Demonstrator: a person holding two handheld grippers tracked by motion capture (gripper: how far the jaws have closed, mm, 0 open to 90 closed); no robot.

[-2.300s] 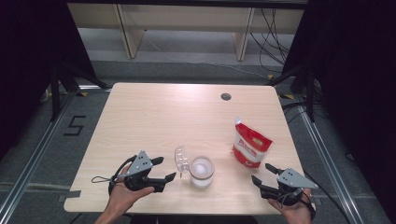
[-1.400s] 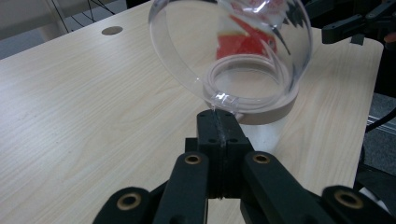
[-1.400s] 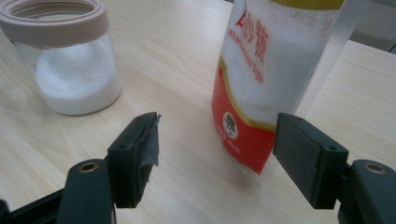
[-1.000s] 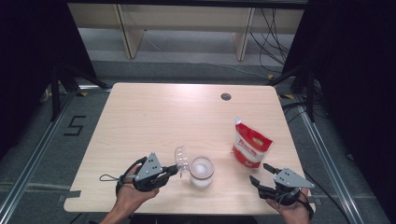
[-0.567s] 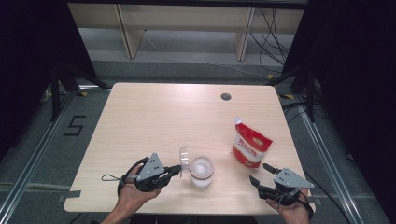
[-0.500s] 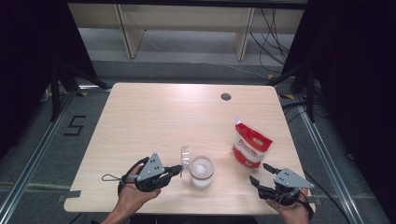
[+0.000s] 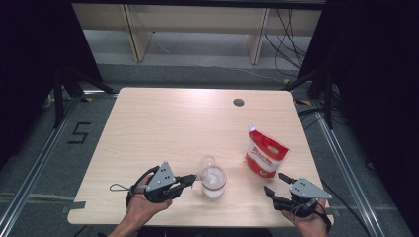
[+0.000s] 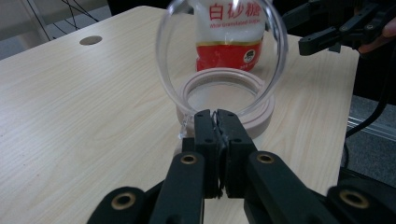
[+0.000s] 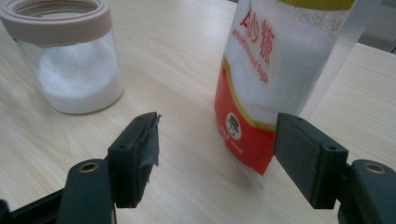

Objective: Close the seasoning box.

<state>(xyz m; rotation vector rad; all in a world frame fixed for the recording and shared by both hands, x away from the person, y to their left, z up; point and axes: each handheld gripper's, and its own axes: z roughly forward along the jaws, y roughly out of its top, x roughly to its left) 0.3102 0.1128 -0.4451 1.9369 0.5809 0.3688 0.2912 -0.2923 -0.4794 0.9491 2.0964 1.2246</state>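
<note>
Cataloguing by view, beginning with the high view. Left gripper (image 7: 190, 180) lies low at the near edge of the table (image 7: 163, 123), its jaws pinched on the tab of a clear hinged lid (image 7: 207, 163) belonging to the jar (image 7: 213, 181); the lid stands up off the jar's left side. Right gripper (image 7: 275, 186) rests near the right front corner, jaws spread and holding nothing, just in front of the red-and-white sugar pouch (image 7: 265, 155). Round grommet hole (image 7: 239, 102) sits far back on the tabletop.

Left gripper view: jaws close together, clamping the lid's thin tab (image 8: 215, 116); the lid (image 8: 222, 51) stands nearly upright, and through it the jar's pale collar (image 8: 224, 100) and the pouch (image 8: 229, 32) are seen.

Right gripper view: jaws wide apart, nothing between the pads; the pouch (image 9: 280, 79) stands ahead and to the right, the jar (image 9: 70, 56) to the left, part-filled with white granules.

Step in hand, by judgement — opening the jar, with the lid swung back. Next move likely calls for the right gripper to close on the pouch, while the lid stays clear of the mouth.

Against the earliest frame: the lid lay lower, beside the jar, and the left gripper was farther left with jaws apart; it now grips the tab, the lid raised. Right gripper has hardly shifted.
</note>
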